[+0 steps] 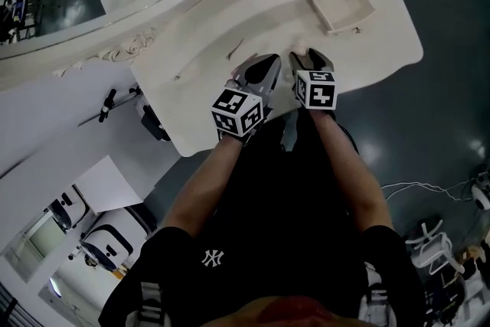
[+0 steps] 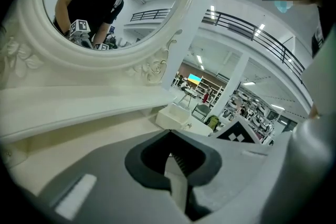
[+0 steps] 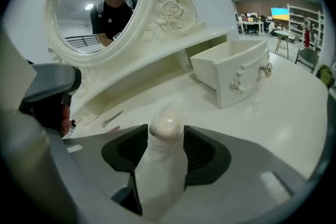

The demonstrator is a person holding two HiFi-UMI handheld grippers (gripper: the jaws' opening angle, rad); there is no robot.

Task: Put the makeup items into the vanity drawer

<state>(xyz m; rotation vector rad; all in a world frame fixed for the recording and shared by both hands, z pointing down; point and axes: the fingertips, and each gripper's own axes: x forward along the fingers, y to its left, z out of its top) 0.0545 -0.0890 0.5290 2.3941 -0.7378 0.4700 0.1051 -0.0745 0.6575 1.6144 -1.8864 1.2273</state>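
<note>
Cream-white paint covers it all: the bench (image 1: 191, 111), the carved oval mirror (image 3: 94, 13) and the small drawer (image 3: 223, 81). The drawer stands open-topped on the bench at the right, with ornate handles on its front.

Far left of the drawer, the mirror rises at the back of the bench. Between the two, nearer the mirror's foot, a thin metal tool (image 3: 112, 119) lies flat on the surface.

Left of the drawer, at the near edge of the bench, the left hand-held gripper (image 2: 169, 136) points forward and slightly down. Its jaws are together. Only a narrow pale sliver shows between the dark pads, and what it is cannot be made out.

Just beside it, on the side closer to the drawer, the right hand-held gripper (image 3: 167, 128) tilts down more steeply, its jaws spread wide. A pale makeup item (image 3: 165, 176) with a rounded, glossy tip lies lengthwise between them, the tip pointing toward the back of the bench. A dark gap shows low along its left side, so the pads are not clamped on it. The item is outside the drawer and well apart from it.
</note>
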